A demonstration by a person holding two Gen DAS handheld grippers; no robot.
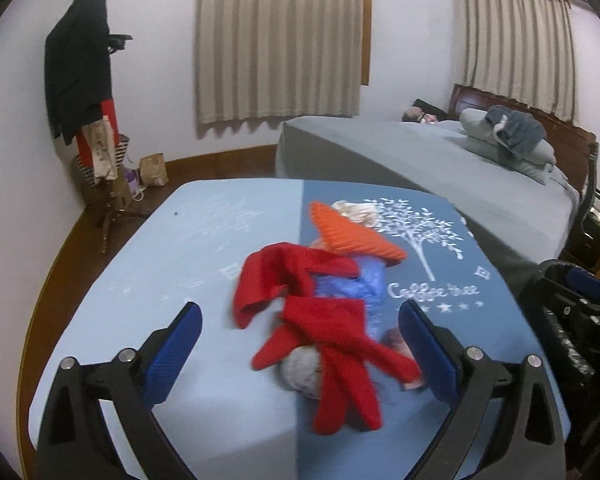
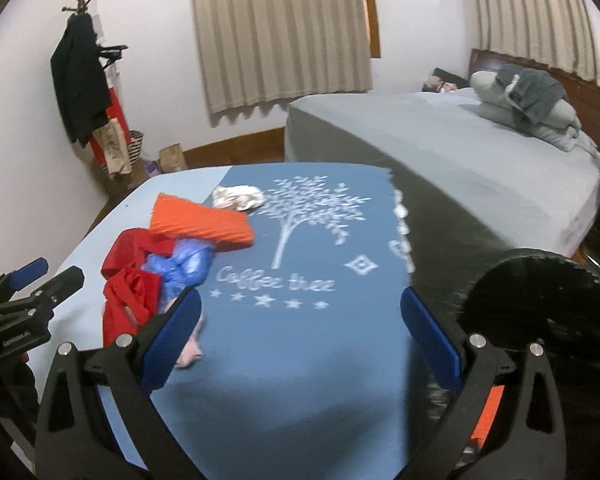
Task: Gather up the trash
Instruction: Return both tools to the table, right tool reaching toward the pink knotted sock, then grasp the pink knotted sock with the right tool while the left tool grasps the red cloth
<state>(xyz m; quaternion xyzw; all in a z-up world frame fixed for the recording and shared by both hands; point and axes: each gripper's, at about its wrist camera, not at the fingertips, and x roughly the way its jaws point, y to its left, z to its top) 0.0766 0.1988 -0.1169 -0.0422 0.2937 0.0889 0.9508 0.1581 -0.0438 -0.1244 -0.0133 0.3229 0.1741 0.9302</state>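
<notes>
A heap lies on the blue tablecloth (image 1: 172, 248): a red cloth (image 1: 300, 312), an orange knit hat (image 1: 352, 236), a crumpled blue plastic bag (image 1: 356, 288), a grey wad (image 1: 300, 372) and a pink scrap (image 1: 400, 344). Crumpled white paper (image 1: 356, 212) sits behind the hat. My left gripper (image 1: 300, 320) is open, hovering over the heap with nothing between its fingers. In the right wrist view my right gripper (image 2: 300, 304) is open over the bare "Coffee tree" print, with the heap (image 2: 140, 280), white paper (image 2: 238, 197) and pink scrap (image 2: 190, 354) to its left.
A round black ribbed container (image 2: 540, 300) stands at the table's right edge. A grey bed (image 1: 440, 168) with pillows runs behind and to the right. A coat rack (image 1: 88, 92) with dark clothes stands at the left wall, bags at its foot. Curtains cover the windows.
</notes>
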